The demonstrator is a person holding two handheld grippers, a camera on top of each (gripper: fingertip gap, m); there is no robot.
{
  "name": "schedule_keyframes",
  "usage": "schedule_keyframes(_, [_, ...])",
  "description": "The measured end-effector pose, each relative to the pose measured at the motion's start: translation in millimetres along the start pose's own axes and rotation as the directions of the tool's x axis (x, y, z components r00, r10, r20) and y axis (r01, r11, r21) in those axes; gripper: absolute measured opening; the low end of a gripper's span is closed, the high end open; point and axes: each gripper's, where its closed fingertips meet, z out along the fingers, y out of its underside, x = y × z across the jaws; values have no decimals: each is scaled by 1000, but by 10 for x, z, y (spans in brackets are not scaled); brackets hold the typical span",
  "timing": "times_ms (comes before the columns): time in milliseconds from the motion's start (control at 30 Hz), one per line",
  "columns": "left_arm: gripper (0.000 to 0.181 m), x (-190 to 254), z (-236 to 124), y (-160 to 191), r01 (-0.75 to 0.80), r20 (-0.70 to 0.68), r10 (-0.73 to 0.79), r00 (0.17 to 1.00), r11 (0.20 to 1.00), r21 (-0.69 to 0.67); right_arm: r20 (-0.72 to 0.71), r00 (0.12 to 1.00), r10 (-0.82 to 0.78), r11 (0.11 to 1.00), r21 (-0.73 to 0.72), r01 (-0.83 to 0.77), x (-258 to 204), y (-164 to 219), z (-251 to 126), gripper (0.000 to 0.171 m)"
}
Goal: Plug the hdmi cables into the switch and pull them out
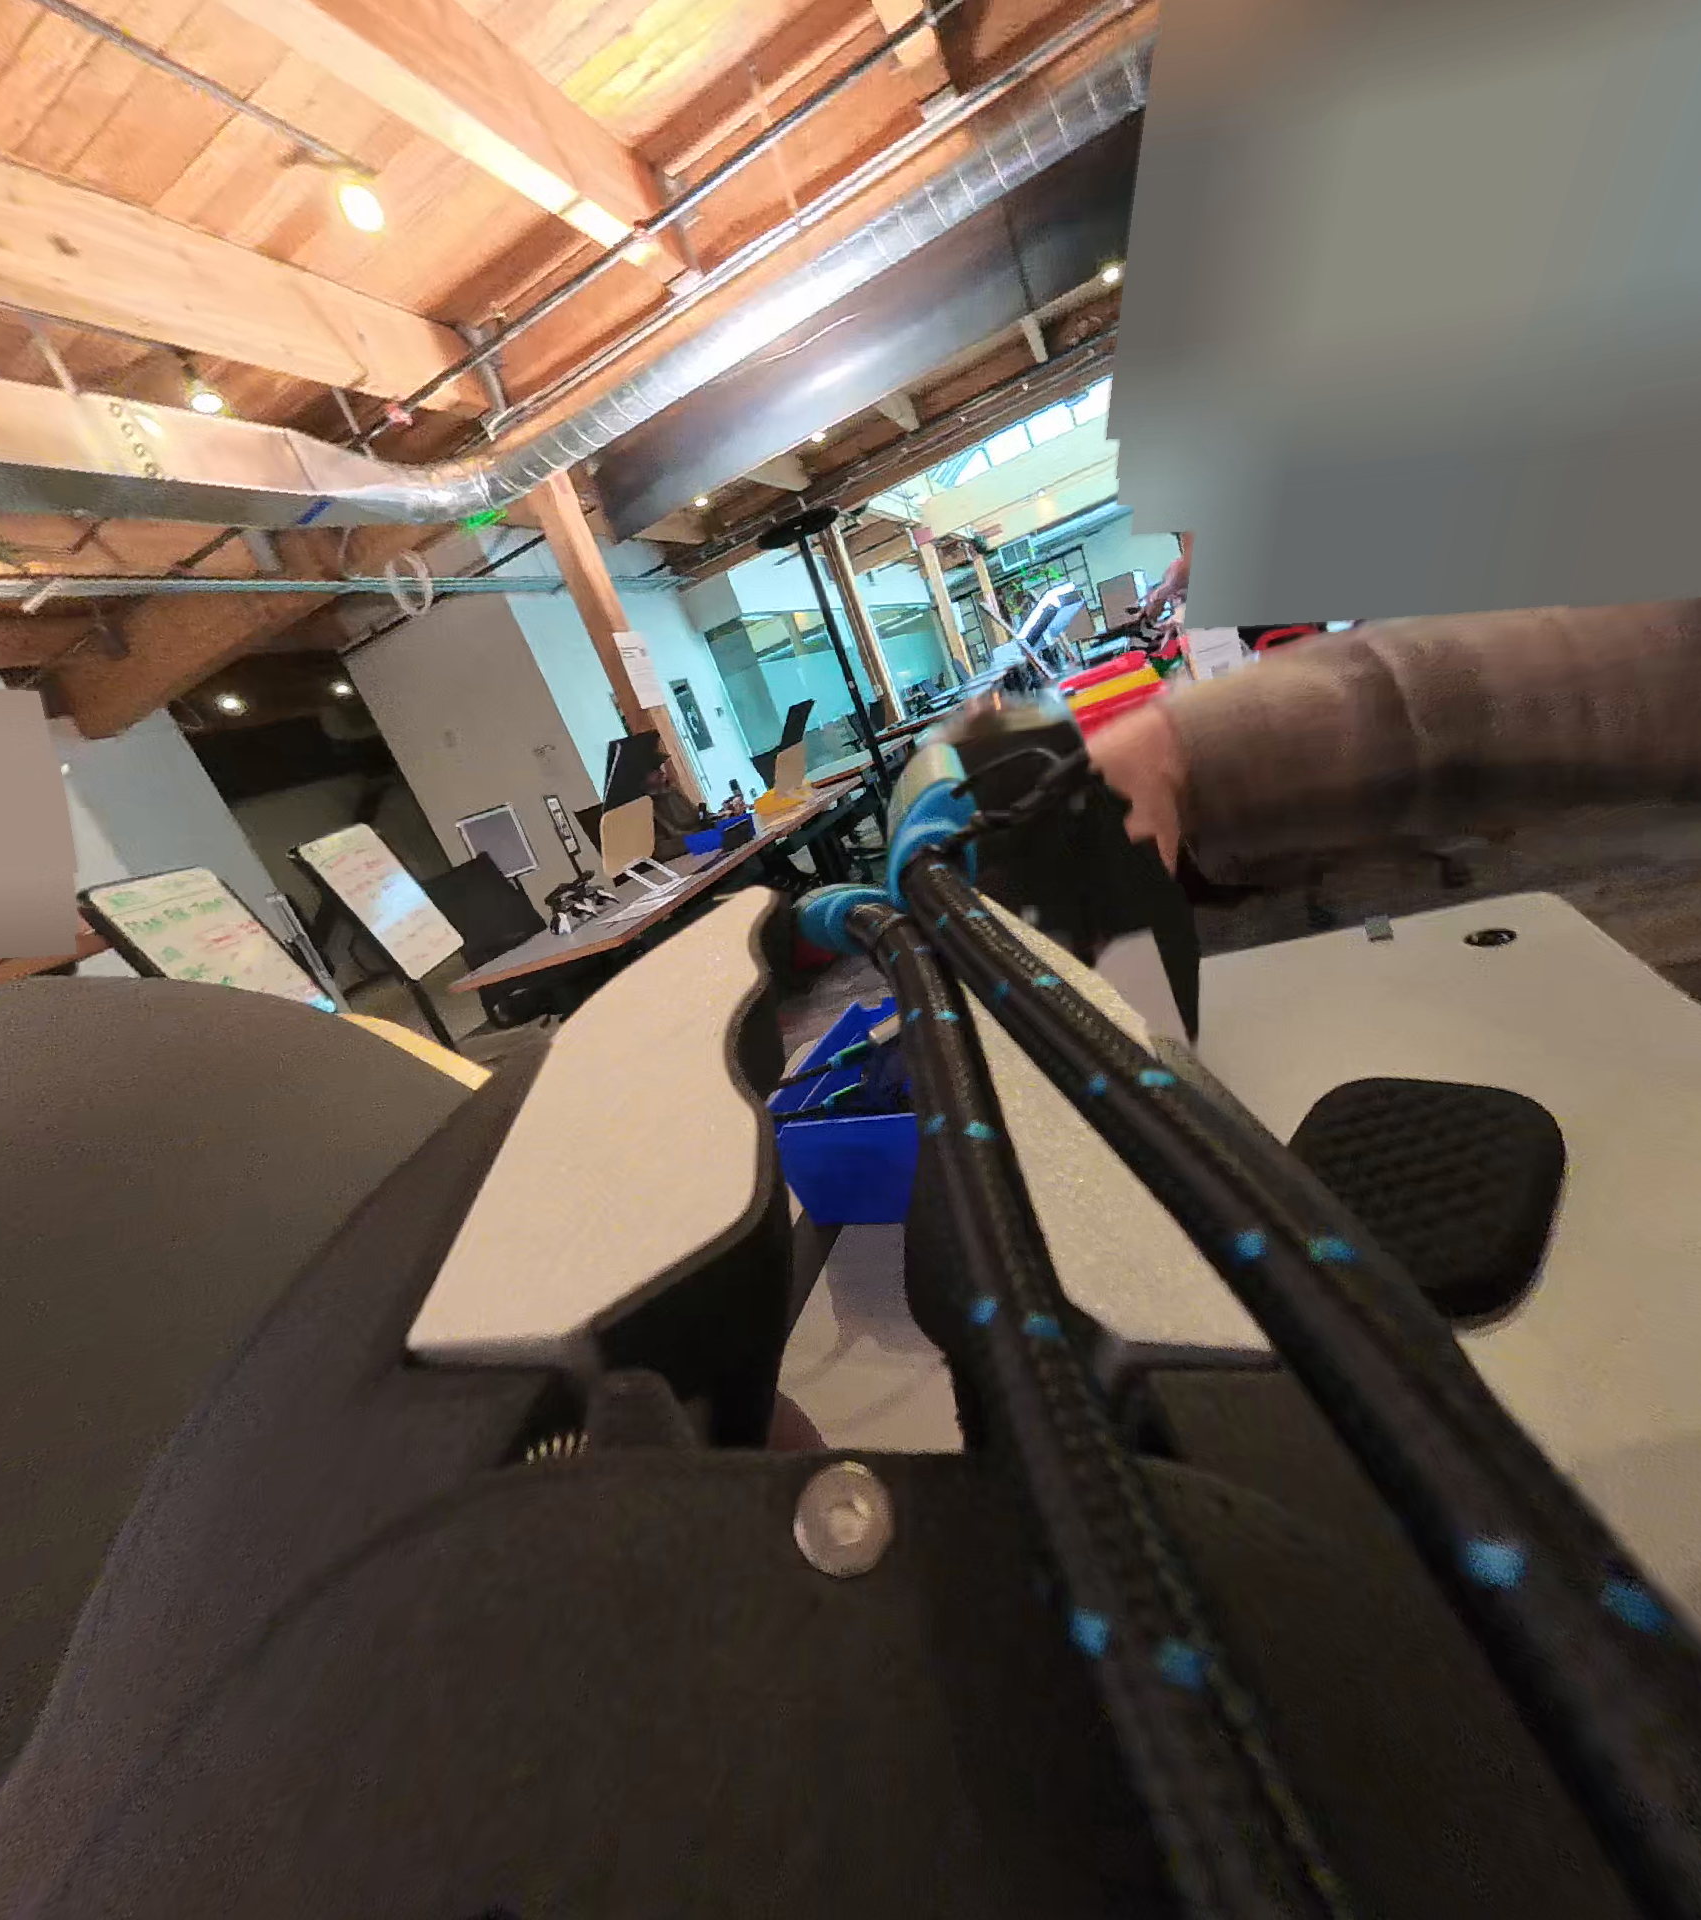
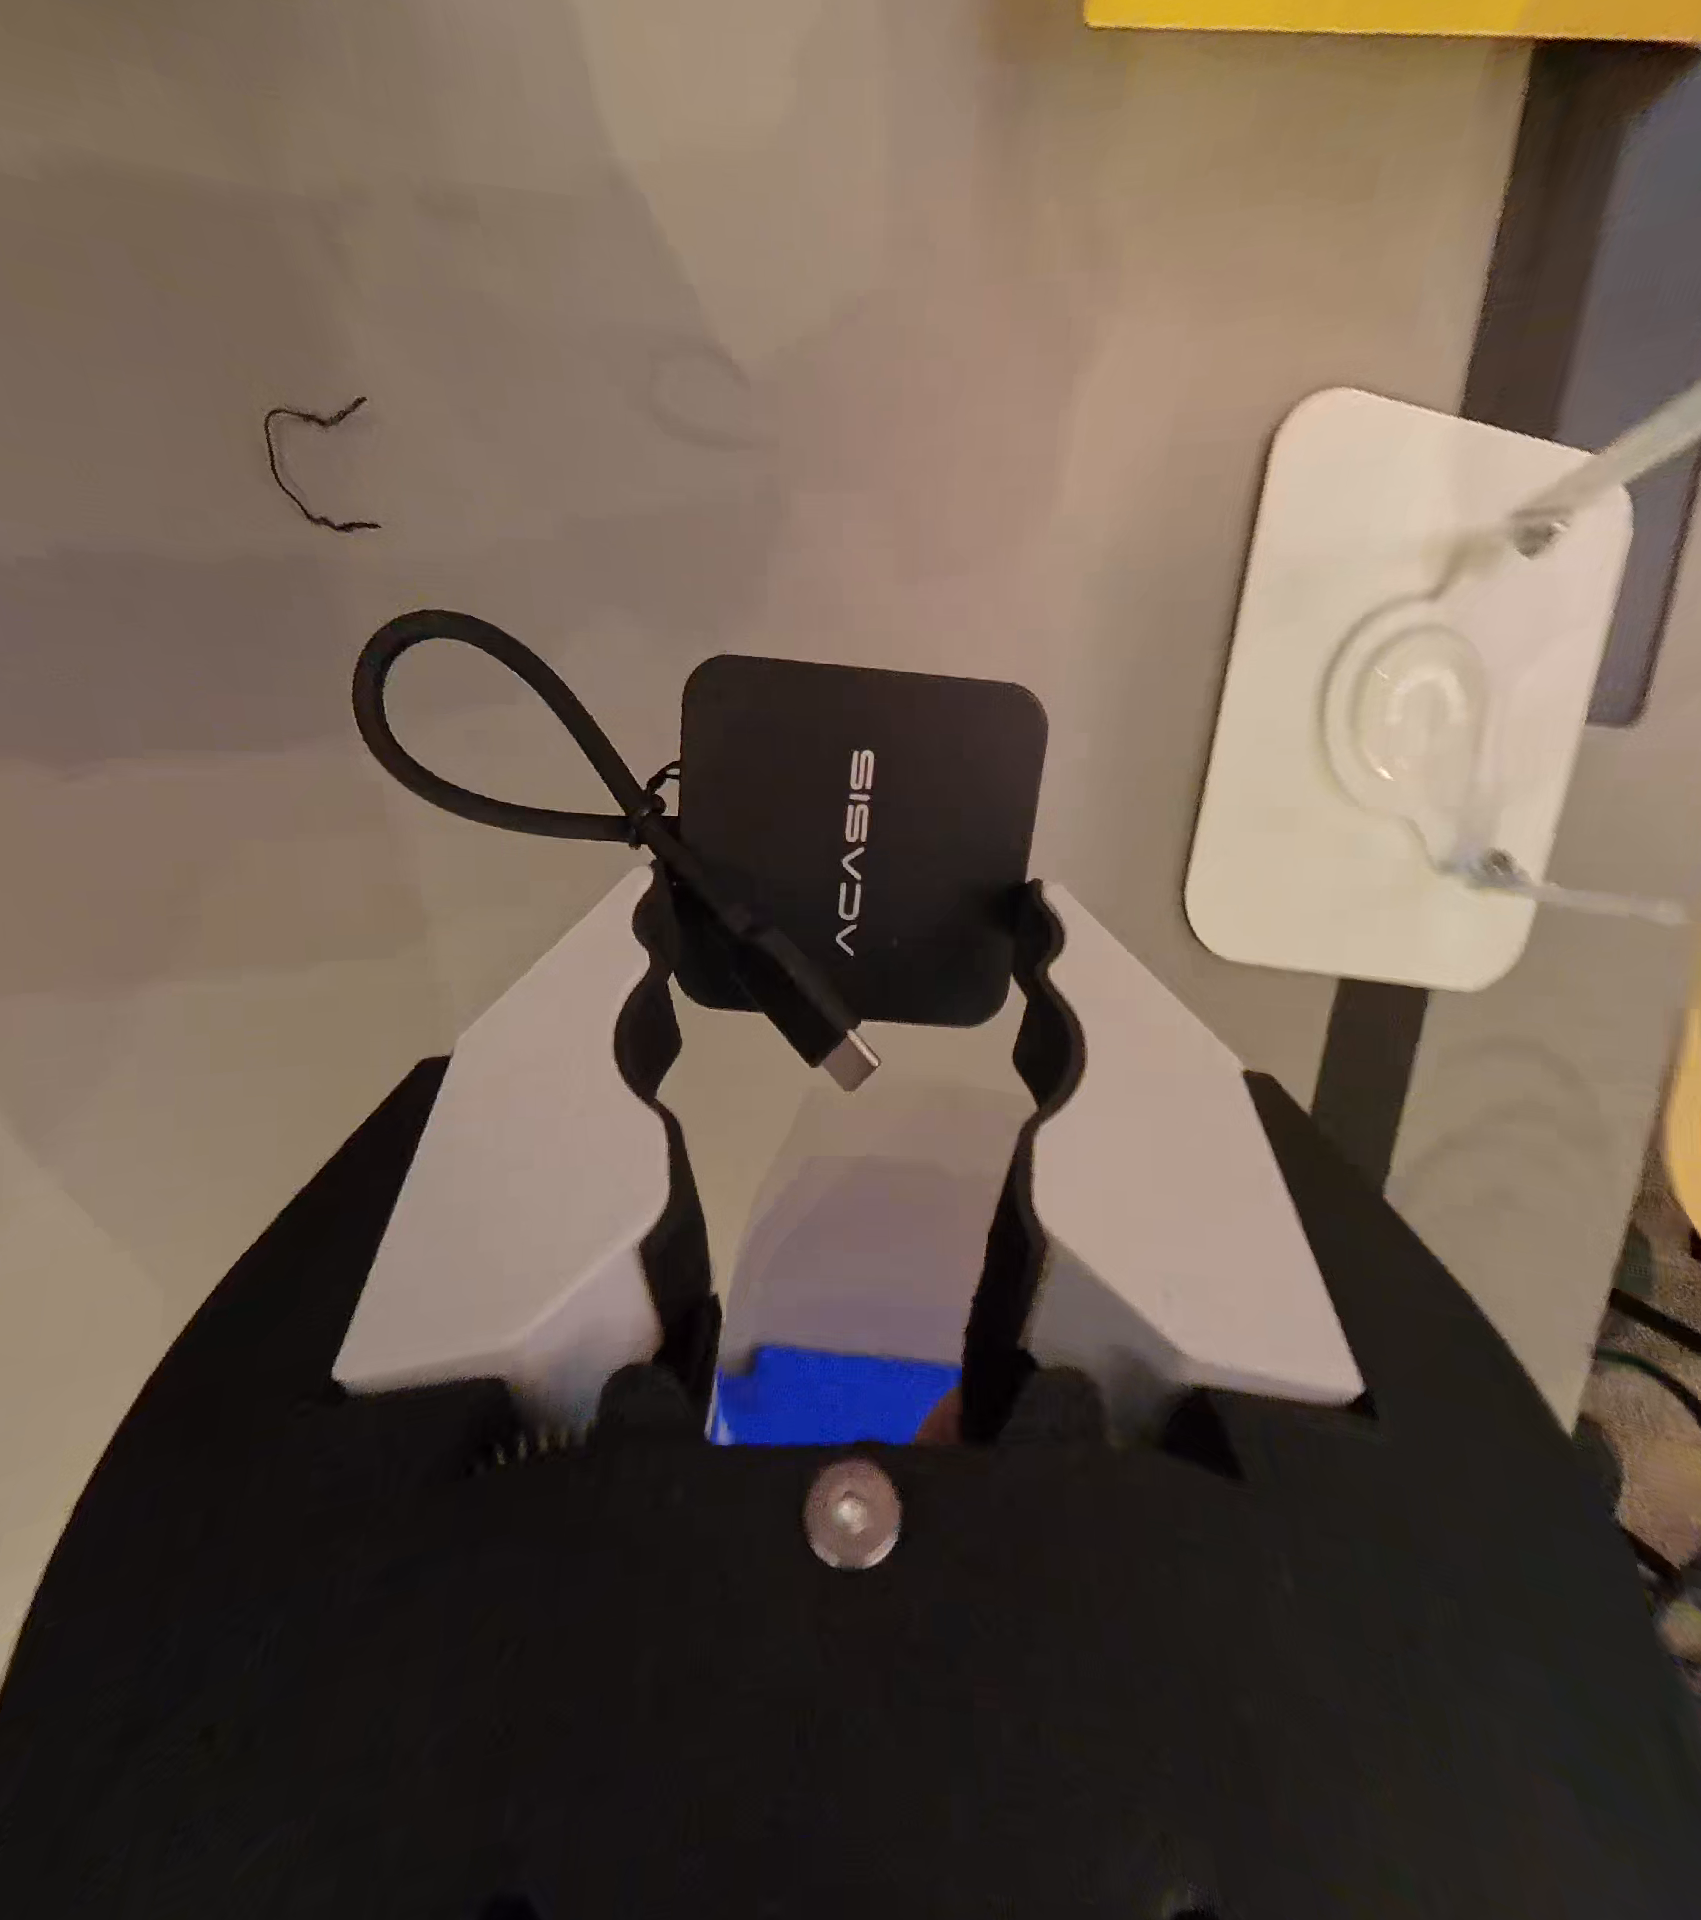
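Note:
My right gripper (image 2: 841, 914) is shut on the sides of a black square switch (image 2: 861, 821) and holds it above the grey table (image 2: 202, 260). The switch's short black lead (image 2: 472, 727) loops left and ends in a small plug lying over its face. In the left wrist view the switch (image 1: 1012, 758) is held up ahead by the far gripper and a person's hand (image 1: 1137, 790). Two black braided HDMI cables (image 1: 1137, 1195) with blue flecks run over my left gripper (image 1: 825, 920). The upper blue-collared plug (image 1: 929, 831) reaches the switch. The lower plug (image 1: 820, 914) sits between my left fingertips.
A blue bin (image 1: 846, 1153) stands just beyond my left fingers. A black oval pad (image 1: 1428, 1184) lies on the grey table (image 1: 1397, 997). A white plate with a clear mount (image 2: 1407, 696) sits right of the switch, near the table's right edge. A black thread (image 2: 316, 468) lies far left. The grippers' ends are close to 20 cm from one another.

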Motion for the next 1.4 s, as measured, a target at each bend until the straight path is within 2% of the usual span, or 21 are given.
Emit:
schedule_keyframes(100, [20,146,134,225,-52,-46,51,998,998,-37,-30,999,15,1000,6,-15,9,49,-254,63])
schedule_keyframes(233, [20,253,249,496,-40,-97,32,995,996,-85,-47,999,14,1000,7,-14,-12,71,-455,63])
schedule_keyframes(467, [20,468,355,698,-6,-190,-10,982,996,-86,1,1000,21,995,93,-21,-98,-39,-620,63])
schedule_keyframes(767, [20,617,422,810,-30,-236,3,972,993,-112,36,999,4,993,118,-8,-147,-99,-656,63])
schedule_keyframes(1067, [20,614,419,748,34,-244,-53,968,996,-82,13,1000,-18,992,122,16,-156,-124,-640,63])
schedule_keyframes(1400, [19,610,373,651,195,-306,-191,933,981,-19,27,999,-30,985,173,25,-222,-220,-691,63])
